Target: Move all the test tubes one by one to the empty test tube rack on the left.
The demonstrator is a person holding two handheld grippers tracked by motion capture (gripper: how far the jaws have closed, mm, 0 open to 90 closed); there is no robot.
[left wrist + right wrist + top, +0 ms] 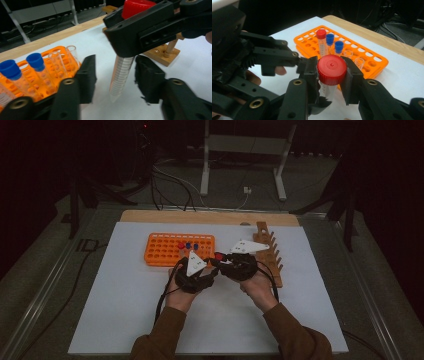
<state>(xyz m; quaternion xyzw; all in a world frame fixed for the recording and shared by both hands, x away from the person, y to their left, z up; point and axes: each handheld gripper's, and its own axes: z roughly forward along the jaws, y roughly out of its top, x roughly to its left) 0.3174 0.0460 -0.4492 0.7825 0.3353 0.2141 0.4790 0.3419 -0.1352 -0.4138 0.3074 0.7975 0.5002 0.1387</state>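
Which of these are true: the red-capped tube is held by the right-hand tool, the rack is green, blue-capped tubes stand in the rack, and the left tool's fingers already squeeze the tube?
1. The right gripper holds the red-capped tube. True.
2. The rack is green. False: it is orange.
3. Blue-capped tubes stand in the rack. True.
4. The left gripper fingers squeeze the tube. False: they flank its lower end with gaps on both sides.

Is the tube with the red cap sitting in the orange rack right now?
No, the red-capped tube is clamped between the jaws of the right gripper, held in front of the orange rack.
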